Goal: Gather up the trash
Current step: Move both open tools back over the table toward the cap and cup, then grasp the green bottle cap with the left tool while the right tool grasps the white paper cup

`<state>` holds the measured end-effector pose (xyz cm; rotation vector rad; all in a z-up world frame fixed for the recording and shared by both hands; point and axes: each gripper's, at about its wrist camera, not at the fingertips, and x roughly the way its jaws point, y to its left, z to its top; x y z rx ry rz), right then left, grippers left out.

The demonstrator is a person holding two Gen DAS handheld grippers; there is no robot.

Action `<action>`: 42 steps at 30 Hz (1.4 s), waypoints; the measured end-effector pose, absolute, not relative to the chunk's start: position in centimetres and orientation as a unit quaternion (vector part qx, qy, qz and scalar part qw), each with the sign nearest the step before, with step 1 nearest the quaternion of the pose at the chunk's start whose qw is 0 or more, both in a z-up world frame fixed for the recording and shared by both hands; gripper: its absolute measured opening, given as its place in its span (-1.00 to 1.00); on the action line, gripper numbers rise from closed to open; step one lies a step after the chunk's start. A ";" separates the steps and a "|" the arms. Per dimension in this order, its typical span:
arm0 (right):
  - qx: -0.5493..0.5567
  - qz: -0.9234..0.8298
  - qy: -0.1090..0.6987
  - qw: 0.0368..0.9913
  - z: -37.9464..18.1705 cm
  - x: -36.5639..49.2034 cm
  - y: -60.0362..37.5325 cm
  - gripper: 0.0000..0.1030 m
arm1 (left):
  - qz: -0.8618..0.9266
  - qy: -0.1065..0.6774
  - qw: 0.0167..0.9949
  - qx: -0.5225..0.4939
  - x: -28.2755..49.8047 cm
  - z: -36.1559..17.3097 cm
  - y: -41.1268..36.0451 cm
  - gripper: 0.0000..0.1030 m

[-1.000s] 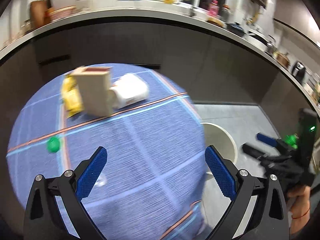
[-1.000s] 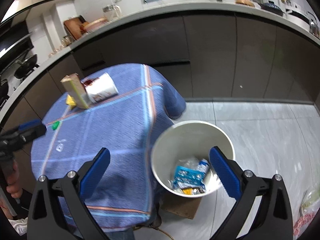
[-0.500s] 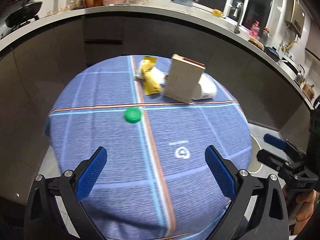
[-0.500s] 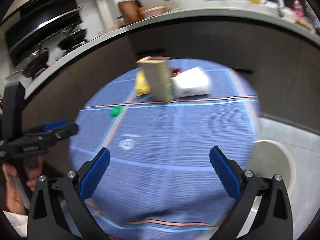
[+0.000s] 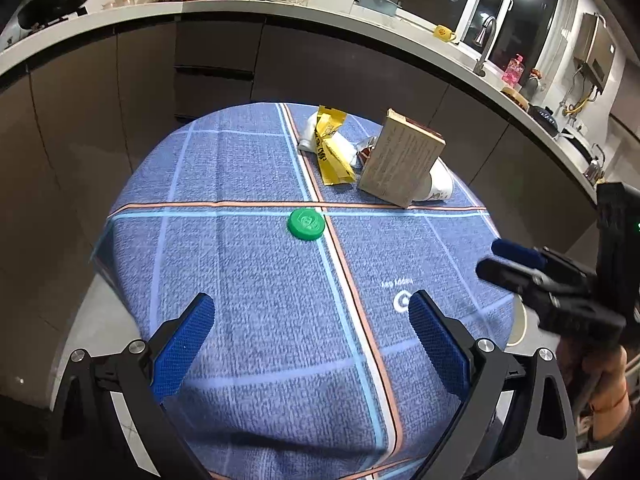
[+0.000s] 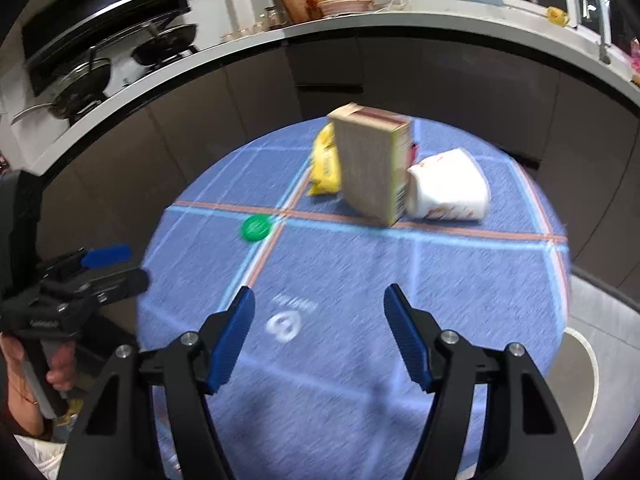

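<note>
Closing on nothing, right gripper (image 6: 318,312) fingers hover over worktop (image 6: 460,280); left gripper (image 5: 310,336) spread wide, empty; green cap (image 5: 306,223) ahead.

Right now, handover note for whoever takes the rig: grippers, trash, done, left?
Left gripper: open, empty, above the table's near side.
Right gripper: jaws closing, nothing between them.
On the table: green cap at the stripe crossing; yellow wrapper, carton and tipped paper cup clustered at the far side.
Bin on the floor at the table's right.
Left: all four pieces.
</note>
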<state>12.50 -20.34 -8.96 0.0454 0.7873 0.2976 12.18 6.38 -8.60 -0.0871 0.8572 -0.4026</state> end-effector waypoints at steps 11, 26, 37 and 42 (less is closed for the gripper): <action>-0.030 0.092 0.378 0.921 -9.5 21.0 -24.9 0.93 | -0.236 0.431 0.871 0.000 18.1 -9.9 4.2 0.54; -0.054 0.127 0.412 0.901 -14.0 28.6 -27.6 0.81 | -0.263 0.479 0.837 0.034 24.4 -13.1 0.5 0.33; -0.025 0.098 0.403 0.909 -14.2 25.5 -28.7 0.55 | -0.245 0.485 0.837 0.061 25.9 -14.5 -0.2 -0.14; -0.008 0.089 0.390 0.916 -13.5 21.8 -29.0 0.55 | -0.241 0.487 0.837 0.059 25.9 -14.6 -0.1 -0.33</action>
